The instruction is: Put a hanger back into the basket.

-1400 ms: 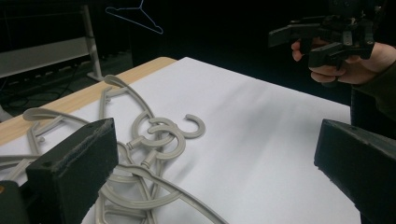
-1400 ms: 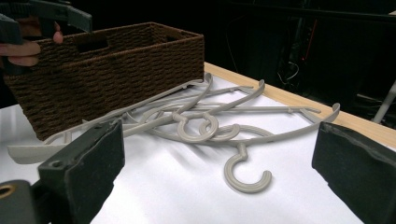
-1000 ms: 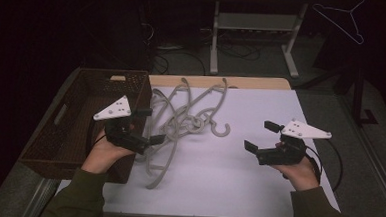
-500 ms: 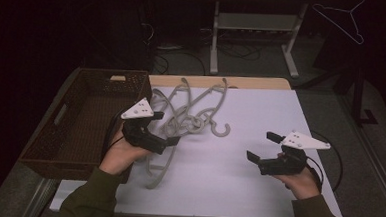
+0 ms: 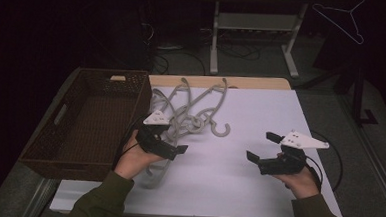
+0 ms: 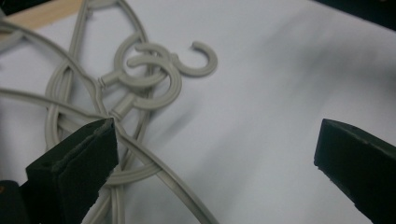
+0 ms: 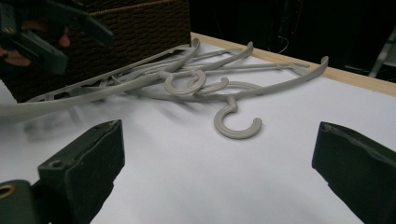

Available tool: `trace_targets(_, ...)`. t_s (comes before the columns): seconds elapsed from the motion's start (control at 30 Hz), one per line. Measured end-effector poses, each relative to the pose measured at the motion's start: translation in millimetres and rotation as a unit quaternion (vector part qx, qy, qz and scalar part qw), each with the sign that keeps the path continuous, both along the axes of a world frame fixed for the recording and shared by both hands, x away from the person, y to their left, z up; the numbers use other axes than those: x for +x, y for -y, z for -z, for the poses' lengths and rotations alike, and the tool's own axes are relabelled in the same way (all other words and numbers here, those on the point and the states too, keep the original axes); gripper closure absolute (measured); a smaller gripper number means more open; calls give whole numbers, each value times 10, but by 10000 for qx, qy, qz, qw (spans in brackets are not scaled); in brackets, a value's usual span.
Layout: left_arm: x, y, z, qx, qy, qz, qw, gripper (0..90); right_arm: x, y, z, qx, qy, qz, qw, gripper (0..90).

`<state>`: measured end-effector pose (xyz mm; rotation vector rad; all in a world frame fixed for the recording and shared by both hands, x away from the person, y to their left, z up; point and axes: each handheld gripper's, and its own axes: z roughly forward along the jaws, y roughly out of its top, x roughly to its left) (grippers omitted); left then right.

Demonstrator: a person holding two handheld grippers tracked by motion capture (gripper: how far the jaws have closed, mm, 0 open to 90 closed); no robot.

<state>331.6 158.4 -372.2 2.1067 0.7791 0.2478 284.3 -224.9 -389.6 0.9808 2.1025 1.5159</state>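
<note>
Left claw (image 5: 171, 143) agape, over hangers (image 5: 191, 108)

A white table (image 5: 260, 117) with a wooden strip along its far edge carries a dark wicker basket (image 5: 69, 147) at its left side. Beyond it, on the dim floor, stands a pale metal frame (image 5: 255, 36) amid cables (one wire hanger (image 5: 343, 19) hangs upper right).

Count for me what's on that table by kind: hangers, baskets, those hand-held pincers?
Grey plastic hangers: at least 3 hooks show, tangled in one pile, exact count unclear
Brown wicker basket: 1
Hand-held grippers: 2, left gripper and right gripper, both open
Total: at least 6
</note>
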Motion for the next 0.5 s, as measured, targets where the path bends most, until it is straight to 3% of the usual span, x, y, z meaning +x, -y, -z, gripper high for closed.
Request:
trace_targets(0.2,45,13,151,347,-261,-69,9990,0,0,-8,3,-46,-61,-39,10000,21)
trace_targets(0.5,47,54,277,629,-512,-239,9964,3,1,-8,4,-59,-59,-50,10000,21)
